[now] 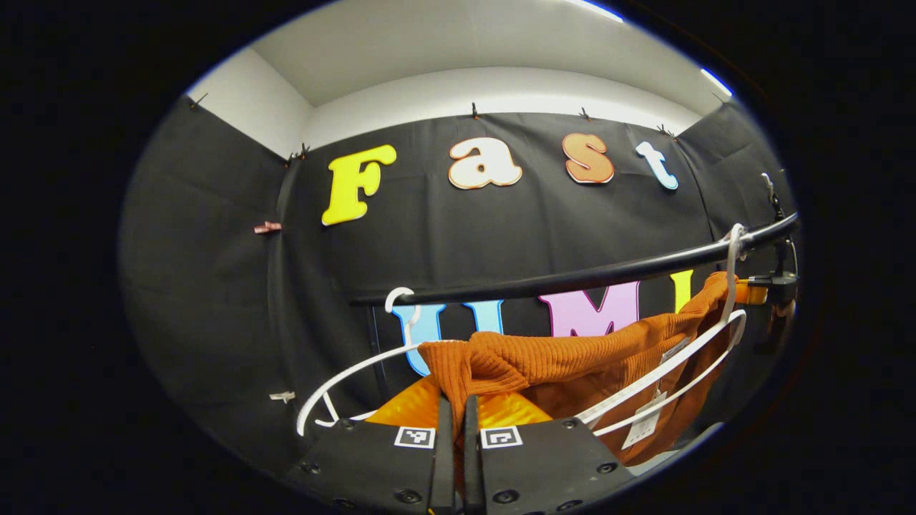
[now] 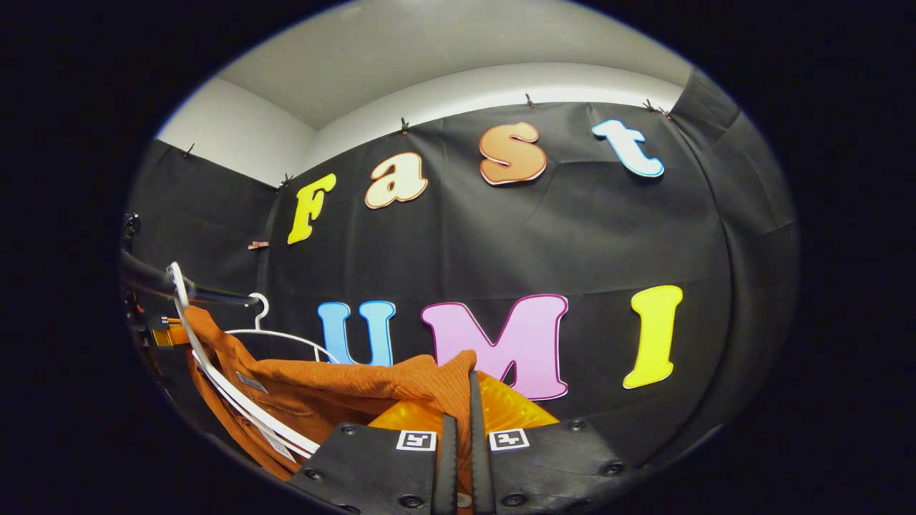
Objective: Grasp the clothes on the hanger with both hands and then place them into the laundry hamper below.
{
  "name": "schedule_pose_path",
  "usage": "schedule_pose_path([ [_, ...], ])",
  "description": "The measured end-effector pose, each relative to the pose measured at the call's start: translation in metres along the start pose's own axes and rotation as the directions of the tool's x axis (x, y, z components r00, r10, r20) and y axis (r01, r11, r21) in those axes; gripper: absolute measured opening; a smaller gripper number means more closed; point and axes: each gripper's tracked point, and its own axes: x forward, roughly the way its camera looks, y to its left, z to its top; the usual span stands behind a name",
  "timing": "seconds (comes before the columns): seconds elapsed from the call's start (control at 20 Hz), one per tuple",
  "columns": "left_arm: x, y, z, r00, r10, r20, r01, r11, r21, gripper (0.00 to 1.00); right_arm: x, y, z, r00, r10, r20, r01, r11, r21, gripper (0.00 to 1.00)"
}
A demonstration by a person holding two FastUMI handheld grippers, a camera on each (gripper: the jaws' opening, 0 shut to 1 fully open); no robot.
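The left hand-held gripper (image 1: 454,418) pinches the orange sweater (image 1: 572,357). The right hand-held gripper (image 2: 461,400) pinches it too. The sweater hangs by white hangers (image 1: 665,372) under the black rail (image 1: 572,277).

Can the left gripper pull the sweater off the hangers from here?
Probably yes: the left gripper is shut on the sweater, but two hangers are threaded through it.

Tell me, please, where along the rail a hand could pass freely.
Free: the rail stretch between the two white hangers, above the orange garment. Crowded: low down, where both tongs pinch the cloth.
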Motion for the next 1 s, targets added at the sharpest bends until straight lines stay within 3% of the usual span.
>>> schedule_pose_path([
  [0.2, 0.008, 0.015, -0.066, 0.992, -0.002, -0.128, -0.006, 0.998, -0.062, 0.1, -0.005, 0.022, -0.021, 0.993, 0.102, -0.051, -0.103, 0.994, -0.026, 0.12],
  [0.35, -0.003, -0.001, -0.117, 0.98, -0.043, -0.197, 0.011, 0.987, -0.16, 0.09, -0.013, 0.022, -0.03, 0.989, 0.138, -0.047, -0.138, 0.99, -0.004, 0.12],
  [0.5, -0.012, -0.029, -0.148, 0.968, -0.069, -0.239, 0.026, 0.983, -0.179, 0.09, -0.022, -0.001, -0.066, 0.988, 0.069, -0.141, -0.077, 0.996, -0.046, 0.12],
  [0.7, -0.037, -0.061, -0.184, 0.963, -0.063, -0.262, 0.014, 0.982, -0.186, 0.09, -0.05, -0.027, -0.117, 0.975, -0.02, -0.22, 0.021, 1.0, 0.006, 0.12],
  [0.85, -0.063, -0.087, -0.223, 0.936, -0.095, -0.338, 0.025, 0.979, -0.204, 0.09, -0.081, -0.043, -0.174, 0.938, -0.082, -0.336, 0.086, 0.996, -0.002, 0.12],
  [1.0, -0.085, -0.114, -0.253, 0.909, -0.118, -0.4, 0.044, 0.981, -0.19, 0.09, -0.117, -0.033, -0.227, 0.889, -0.091, -0.449, 0.095, 0.995, -0.015, 0.13],
])
